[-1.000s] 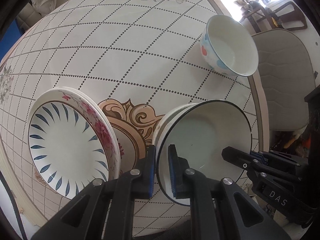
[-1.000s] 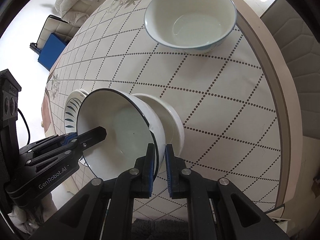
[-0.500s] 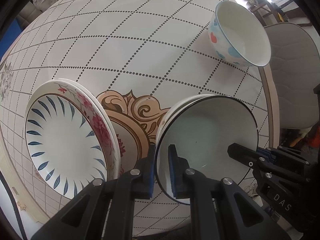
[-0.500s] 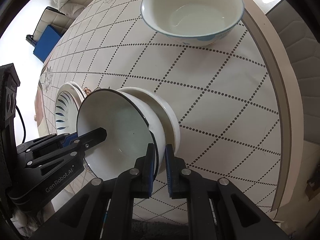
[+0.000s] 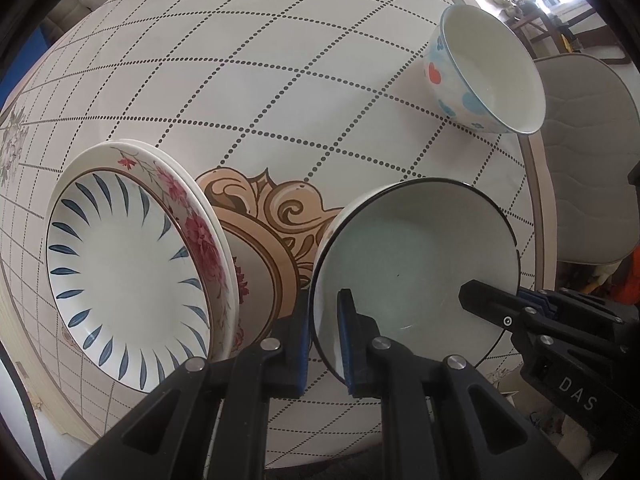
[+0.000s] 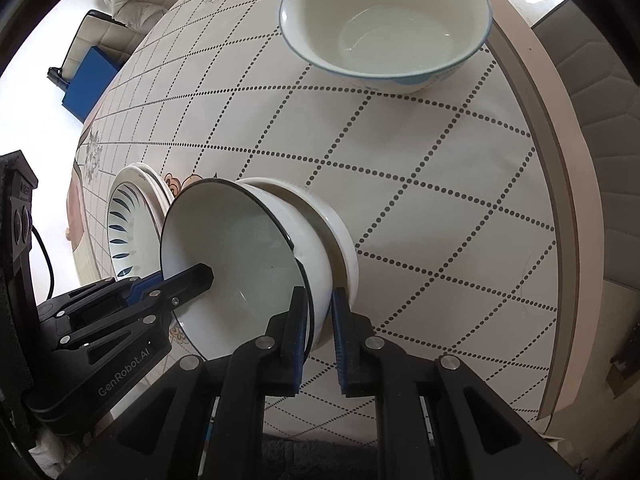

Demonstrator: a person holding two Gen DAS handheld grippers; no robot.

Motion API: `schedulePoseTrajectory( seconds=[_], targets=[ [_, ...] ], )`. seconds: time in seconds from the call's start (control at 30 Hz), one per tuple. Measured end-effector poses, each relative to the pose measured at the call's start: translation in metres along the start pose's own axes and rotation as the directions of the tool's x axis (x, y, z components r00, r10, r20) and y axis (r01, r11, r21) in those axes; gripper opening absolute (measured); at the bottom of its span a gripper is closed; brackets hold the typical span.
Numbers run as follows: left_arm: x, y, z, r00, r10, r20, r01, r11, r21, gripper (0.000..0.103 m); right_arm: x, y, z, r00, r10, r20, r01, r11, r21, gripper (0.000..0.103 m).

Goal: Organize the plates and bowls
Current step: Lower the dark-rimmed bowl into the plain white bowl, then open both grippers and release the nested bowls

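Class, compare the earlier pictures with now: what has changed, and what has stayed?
The right tongs have just been opening slightly, with the wall of the black-rimmed bowl between them. Unchanged: left tongs clamped on its rim, that bowl sitting in the white bowl, the stacked plates, the heart-patterned bowl.

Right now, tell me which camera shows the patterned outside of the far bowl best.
The left wrist view. There the far bowl shows its outer wall with red and blue shapes. The right wrist view looks down into the same bowl, so you get mostly the white inside, the blue rim and a sliver of blue pattern.
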State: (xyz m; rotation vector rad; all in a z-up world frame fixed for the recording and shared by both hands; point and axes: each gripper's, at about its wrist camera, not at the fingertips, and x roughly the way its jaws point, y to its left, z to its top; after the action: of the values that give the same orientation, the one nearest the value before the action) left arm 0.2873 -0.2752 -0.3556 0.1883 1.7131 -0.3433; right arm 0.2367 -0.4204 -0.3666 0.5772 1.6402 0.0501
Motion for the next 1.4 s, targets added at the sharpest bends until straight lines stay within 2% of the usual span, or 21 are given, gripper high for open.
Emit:
schedulePoseTrajectory(
  seconds=[0.2, 0.33, 0.57, 0.73, 0.83, 0.97, 1.1, 1.17, 1.2, 1.23, 1.27, 1.3, 1.33, 1.4],
  targets=[
    [0.001, 0.002, -0.008, 1.000, -0.010, 0.002, 0.010, 1.000, -0.006, 0.011, -0.006, 0.002, -0.004, 0.999, -0.049, 0.001, 0.049, 0.999, -0.018, 0.017],
    [-0.001, 0.002, -0.009, 1.000, -0.005, 0.008, 0.005, 1.000, -0.002, 0.011, -0.005, 0.001, -0.006, 0.998, -0.069, 0.002, 0.069, 0.997, -0.040, 0.009],
    [0.000, 0.001, -0.008, 1.000, 0.000, 0.011, 0.000, 1.000, -0.012, 0.011, -0.005, -0.005, -0.004, 0.999, -0.037, -0.007, 0.037, 0.999, -0.014, 0.009],
    [0.000, 0.000, -0.009, 1.000, -0.003, 0.012, 0.004, 1.000, -0.026, 0.011, -0.003, -0.018, -0.002, 0.999, 0.036, -0.028, -0.034, 0.997, 0.063, 0.008],
    [-0.004, 0.002, -0.011, 1.000, -0.007, 0.018, 0.008, 0.999, -0.037, 0.011, -0.003, -0.014, -0.003, 0.999, 0.024, -0.025, -0.023, 0.999, 0.042, 0.008],
    [-0.025, 0.003, -0.015, 0.996, 0.017, 0.085, -0.013, 0.998, -0.056, 0.012, -0.009, -0.006, -0.005, 1.000, -0.007, -0.012, 0.007, 1.000, 0.009, 0.009],
    [-0.057, -0.007, -0.011, 0.981, 0.049, 0.186, -0.043, 0.998, -0.037, 0.017, -0.028, -0.007, -0.004, 0.999, 0.016, 0.035, -0.016, 1.000, -0.004, 0.010],
    [-0.070, -0.012, -0.004, 0.972, 0.054, 0.229, -0.049, 0.998, -0.026, 0.031, -0.041, -0.007, -0.001, 0.998, 0.008, 0.063, -0.006, 1.000, -0.017, 0.014],
    [-0.076, -0.014, 0.001, 0.967, 0.047, 0.251, -0.043, 0.999, -0.023, 0.032, -0.048, -0.008, 0.002, 0.997, 0.003, 0.080, -0.001, 1.000, -0.023, 0.024],
    [-0.081, -0.017, 0.007, 0.963, 0.044, 0.266, -0.040, 0.999, -0.020, 0.035, -0.054, -0.009, 0.005, 0.995, 0.000, 0.096, 0.003, 1.000, -0.028, 0.046],
    [-0.085, -0.019, 0.014, 0.961, 0.043, 0.275, -0.040, 0.999, -0.018, 0.043, -0.061, -0.011, 0.009, 0.994, 0.002, 0.108, 0.001, 1.000, -0.026, 0.060],
    [-0.088, -0.020, 0.024, 0.959, 0.041, 0.282, -0.037, 0.999, -0.020, 0.047, -0.066, -0.014, 0.013, 0.992, 0.010, 0.122, -0.008, 1.000, -0.020, 0.082],
    [-0.091, -0.022, 0.031, 0.957, 0.033, 0.287, -0.029, 0.999, -0.020, 0.054, -0.071, -0.016, 0.018, 0.991, 0.022, 0.132, -0.019, 1.000, -0.019, 0.085],
    [-0.095, -0.025, 0.047, 0.956, 0.018, 0.292, -0.013, 1.000, -0.018, 0.056, -0.080, -0.023, 0.029, 0.990, 0.020, 0.139, -0.021, 1.000, 0.002, 0.085]
  ],
)
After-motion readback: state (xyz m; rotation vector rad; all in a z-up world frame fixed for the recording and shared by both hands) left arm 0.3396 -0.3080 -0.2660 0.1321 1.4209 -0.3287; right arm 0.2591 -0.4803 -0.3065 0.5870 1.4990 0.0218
